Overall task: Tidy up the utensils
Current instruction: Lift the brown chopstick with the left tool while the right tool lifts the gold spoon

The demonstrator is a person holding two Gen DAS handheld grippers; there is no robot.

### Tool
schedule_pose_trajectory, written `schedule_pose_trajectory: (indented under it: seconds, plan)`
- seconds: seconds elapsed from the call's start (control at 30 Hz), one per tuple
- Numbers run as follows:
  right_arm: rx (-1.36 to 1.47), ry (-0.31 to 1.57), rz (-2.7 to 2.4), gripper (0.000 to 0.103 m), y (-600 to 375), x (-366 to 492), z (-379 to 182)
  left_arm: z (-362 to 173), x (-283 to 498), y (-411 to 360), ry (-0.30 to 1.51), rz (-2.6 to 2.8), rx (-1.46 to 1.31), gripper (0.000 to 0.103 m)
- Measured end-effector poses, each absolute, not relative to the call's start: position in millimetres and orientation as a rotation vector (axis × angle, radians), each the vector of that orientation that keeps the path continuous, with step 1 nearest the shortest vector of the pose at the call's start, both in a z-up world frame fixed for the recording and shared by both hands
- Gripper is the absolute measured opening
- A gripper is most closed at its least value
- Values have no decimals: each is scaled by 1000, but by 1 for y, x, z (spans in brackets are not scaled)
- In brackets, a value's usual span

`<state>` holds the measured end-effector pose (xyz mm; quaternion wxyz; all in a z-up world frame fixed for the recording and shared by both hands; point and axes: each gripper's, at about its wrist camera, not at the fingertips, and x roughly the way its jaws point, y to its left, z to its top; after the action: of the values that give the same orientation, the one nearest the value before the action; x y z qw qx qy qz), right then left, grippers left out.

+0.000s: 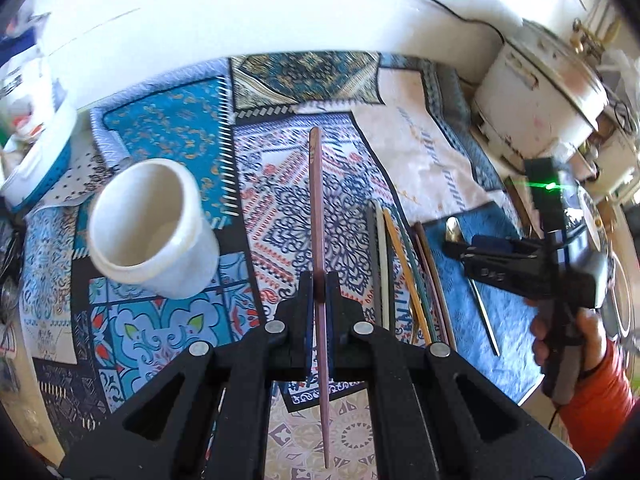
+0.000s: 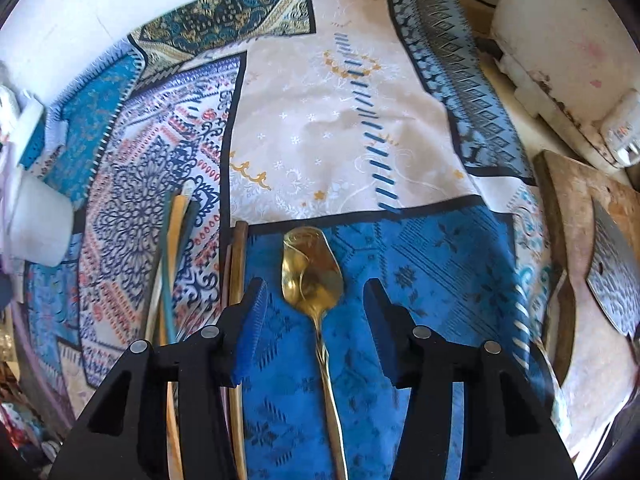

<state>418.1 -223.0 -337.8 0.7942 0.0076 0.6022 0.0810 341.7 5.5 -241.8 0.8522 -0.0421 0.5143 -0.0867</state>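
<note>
My left gripper (image 1: 319,286) is shut on a pink chopstick (image 1: 316,200) and holds it above the patterned cloth, to the right of an empty white cup (image 1: 150,226). Several more chopsticks (image 1: 394,268) lie side by side on the cloth to the right. My right gripper (image 2: 316,320) is open, its jaws on either side of a gold spoon (image 2: 310,272) that lies on the blue patch of cloth. The right gripper also shows in the left wrist view (image 1: 486,250), low over the spoon (image 1: 454,230). The chopsticks (image 2: 176,248) and cup (image 2: 38,228) lie to its left.
A patchwork tablecloth (image 2: 340,120) covers the table. A white rice cooker (image 1: 536,96) stands at the back right. A wooden board (image 2: 576,216) lies at the right edge. A white and blue basket (image 1: 38,152) with clutter is at the far left.
</note>
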Motion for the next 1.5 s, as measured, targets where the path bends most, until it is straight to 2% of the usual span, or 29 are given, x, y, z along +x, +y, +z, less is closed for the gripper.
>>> schedule_pose_trajectory:
  seconds: [0.17, 0.27, 0.57, 1.5]
  plan:
    - [-45, 1253, 149, 45, -210, 425, -342, -231, 334, 14, 1036, -153, -118, 3]
    - [-54, 1232, 161, 30, -203, 427, -341, -225, 331, 19, 1013, -141, -139, 4]
    - [-35, 1198, 153, 30, -201, 424, -326, -211, 327, 26, 980, -118, -158, 3]
    - [102, 890, 189, 29, -211, 379, -188, -134, 323, 51, 764, -102, -190, 3]
